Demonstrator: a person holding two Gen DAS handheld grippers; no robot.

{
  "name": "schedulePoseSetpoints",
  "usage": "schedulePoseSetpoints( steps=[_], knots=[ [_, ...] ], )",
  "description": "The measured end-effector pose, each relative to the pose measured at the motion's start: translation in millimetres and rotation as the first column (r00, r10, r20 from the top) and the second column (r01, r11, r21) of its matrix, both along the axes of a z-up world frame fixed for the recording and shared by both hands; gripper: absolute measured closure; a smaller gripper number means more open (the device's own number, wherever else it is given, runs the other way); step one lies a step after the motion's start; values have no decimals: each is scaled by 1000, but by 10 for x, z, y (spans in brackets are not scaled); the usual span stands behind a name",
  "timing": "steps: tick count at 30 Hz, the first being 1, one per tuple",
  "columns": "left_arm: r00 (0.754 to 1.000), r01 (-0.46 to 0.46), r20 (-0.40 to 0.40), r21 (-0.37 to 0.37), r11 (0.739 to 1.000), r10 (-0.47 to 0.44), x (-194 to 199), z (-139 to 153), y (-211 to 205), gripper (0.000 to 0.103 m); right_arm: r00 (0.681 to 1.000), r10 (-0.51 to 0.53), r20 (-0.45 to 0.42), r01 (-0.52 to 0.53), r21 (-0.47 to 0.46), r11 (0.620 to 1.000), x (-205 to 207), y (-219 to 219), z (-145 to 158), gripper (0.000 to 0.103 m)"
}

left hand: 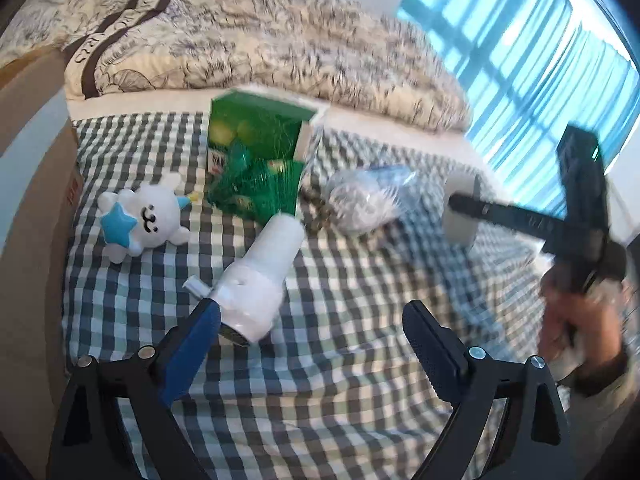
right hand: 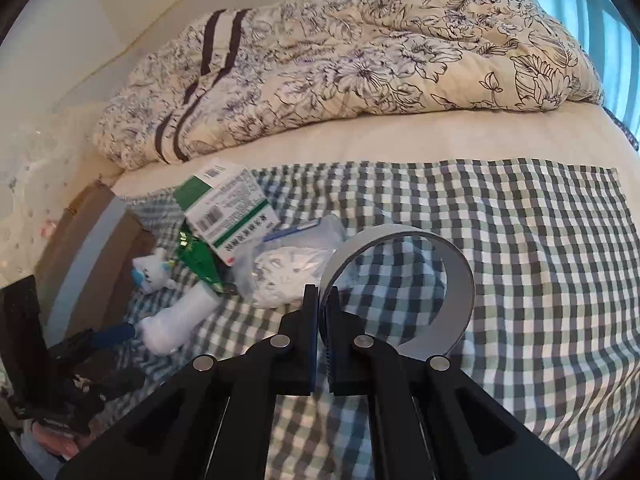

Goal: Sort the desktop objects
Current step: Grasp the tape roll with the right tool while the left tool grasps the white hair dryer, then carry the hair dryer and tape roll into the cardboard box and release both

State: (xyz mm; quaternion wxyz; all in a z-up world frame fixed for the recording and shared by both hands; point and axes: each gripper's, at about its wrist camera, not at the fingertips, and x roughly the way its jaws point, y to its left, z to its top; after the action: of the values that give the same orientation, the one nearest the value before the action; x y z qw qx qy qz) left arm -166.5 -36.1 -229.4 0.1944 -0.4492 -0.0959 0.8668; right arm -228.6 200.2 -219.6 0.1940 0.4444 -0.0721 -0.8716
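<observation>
Right wrist view: the right tool (right hand: 322, 300) is closed on the wall of a grey tape roll (right hand: 456, 280), one finger outside the ring and one inside, and the roll stands on edge above the checked cloth (right hand: 520, 240) spread over the bed. Just left of the roll lies a clear plastic bag (right hand: 280, 276) of white pieces with a blue zip strip. Behind it a green-and-white medicine box (right hand: 228, 216) rests tilted on a second green box; it carries barcodes and columns of small print, with a green band of white characters too small to read. A green mesh bag (right hand: 200, 260) lies under the box.

Left wrist view: the left tool (left hand: 316, 320) is wide open, its fingers well apart and gripping nothing. The blue pad of its left finger (left hand: 192, 344) touches the near end of a white bottle (left hand: 260, 276) that lies on its side on the cloth. A white plush toy (left hand: 144, 220) with a blue star lies to the left of the bottle, near a brown cardboard box (left hand: 36, 200) with some red print on its side that I cannot read. The patterned quilt (left hand: 280, 40) at the back has a dark stripe with lettering, only partly legible.
</observation>
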Motion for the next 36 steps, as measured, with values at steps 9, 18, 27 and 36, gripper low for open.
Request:
schedulePoseSetpoints(
  steps=[9,18,27,36],
  knots=[
    [996,-82,17,-188,979,87,-237,-158,-147,4,999,19,-27,-20,-45,999,133,-82,94,100],
    [996,36,93,-244,969,-13,-386,-407,195,11,997,27,-67,-31,-62,998,208,-89,263,100],
    [996,66,65,-215,974,-53,-173,-234,409,58,996,30,-80,-36,-68,997,290,-115,325,100],
    [999,34,24,-165,986,-31,31,-87,320,58,994,26,-107,-34,-77,996,406,-105,443,100]
  ],
)
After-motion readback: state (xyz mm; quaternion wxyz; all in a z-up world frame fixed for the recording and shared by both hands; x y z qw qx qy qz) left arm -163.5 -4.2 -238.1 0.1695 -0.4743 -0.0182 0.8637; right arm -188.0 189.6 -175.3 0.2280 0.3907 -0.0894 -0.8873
